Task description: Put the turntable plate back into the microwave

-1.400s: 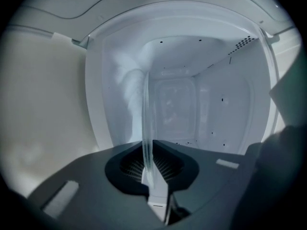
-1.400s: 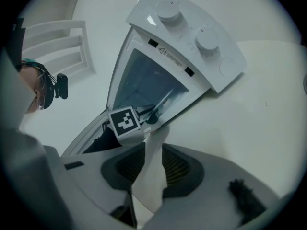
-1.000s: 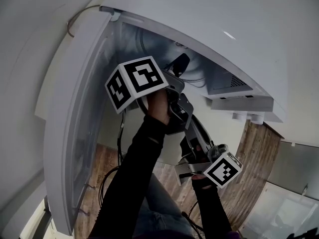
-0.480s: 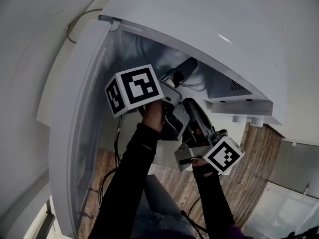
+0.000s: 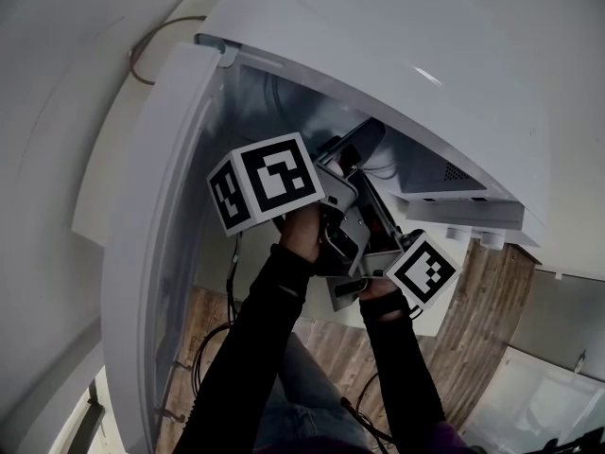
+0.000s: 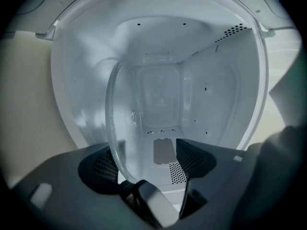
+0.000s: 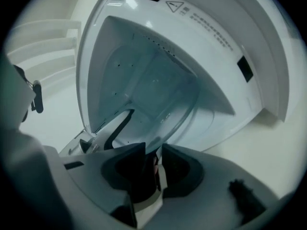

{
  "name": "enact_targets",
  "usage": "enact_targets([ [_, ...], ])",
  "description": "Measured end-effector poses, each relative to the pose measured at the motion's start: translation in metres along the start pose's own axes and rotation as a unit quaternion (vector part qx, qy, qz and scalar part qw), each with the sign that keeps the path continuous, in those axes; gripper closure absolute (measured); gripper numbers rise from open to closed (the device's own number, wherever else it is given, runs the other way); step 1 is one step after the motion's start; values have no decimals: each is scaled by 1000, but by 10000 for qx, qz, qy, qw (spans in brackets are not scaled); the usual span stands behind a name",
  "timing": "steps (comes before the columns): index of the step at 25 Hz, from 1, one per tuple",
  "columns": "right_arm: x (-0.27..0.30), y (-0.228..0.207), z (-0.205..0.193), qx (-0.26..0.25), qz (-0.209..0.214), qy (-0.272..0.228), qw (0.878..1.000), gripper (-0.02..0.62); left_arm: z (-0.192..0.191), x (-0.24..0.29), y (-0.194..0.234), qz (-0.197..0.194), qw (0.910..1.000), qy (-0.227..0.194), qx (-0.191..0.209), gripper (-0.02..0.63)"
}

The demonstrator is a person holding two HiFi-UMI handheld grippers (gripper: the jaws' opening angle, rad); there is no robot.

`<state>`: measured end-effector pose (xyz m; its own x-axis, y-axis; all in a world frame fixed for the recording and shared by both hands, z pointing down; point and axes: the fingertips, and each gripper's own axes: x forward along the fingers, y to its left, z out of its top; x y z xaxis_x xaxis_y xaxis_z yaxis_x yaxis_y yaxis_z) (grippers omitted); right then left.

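The clear glass turntable plate point(image 6: 122, 123) stands on edge in the mouth of the white microwave's cavity point(image 6: 192, 95). My left gripper point(image 6: 148, 159) has just been opening its jaws; they stand wide, with the plate's rim between them close to the left pad and the right pad well apart from it. My right gripper point(image 7: 153, 159) is shut on the plate's point(image 7: 160, 97) near rim. In the head view both marker cubes, left point(image 5: 269, 180) and right point(image 5: 423, 270), sit side by side at the microwave's opening.
The microwave's door point(image 5: 151, 253) hangs open at the left. Its white casing point(image 5: 425, 74) runs along the top right. Wood-pattern floor point(image 5: 482, 301) and loose cables point(image 5: 203, 348) lie below. A perforated panel point(image 6: 178, 172) lies on the cavity floor.
The right gripper has moved up toward the microwave's opening and now sits beside the left hand. The left gripper has hardly shifted.
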<state>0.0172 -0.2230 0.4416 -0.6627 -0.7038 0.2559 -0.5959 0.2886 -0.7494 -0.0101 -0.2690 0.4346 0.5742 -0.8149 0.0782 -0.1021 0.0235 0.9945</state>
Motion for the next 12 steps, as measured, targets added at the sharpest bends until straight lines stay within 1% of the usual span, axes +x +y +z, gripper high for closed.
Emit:
enact_targets([
  [4, 2, -6, 0, 192, -80, -19, 9998, 497, -1, -1, 0, 0, 10000, -4, -12, 267],
  [7, -1, -9, 0, 399, -158, -114, 9990, 514, -3, -1, 0, 43, 9999, 69, 100, 268],
  [12, -6, -15, 4, 719, -301, -332, 9964, 538, -14, 0, 1, 72, 9984, 529, 182, 275],
])
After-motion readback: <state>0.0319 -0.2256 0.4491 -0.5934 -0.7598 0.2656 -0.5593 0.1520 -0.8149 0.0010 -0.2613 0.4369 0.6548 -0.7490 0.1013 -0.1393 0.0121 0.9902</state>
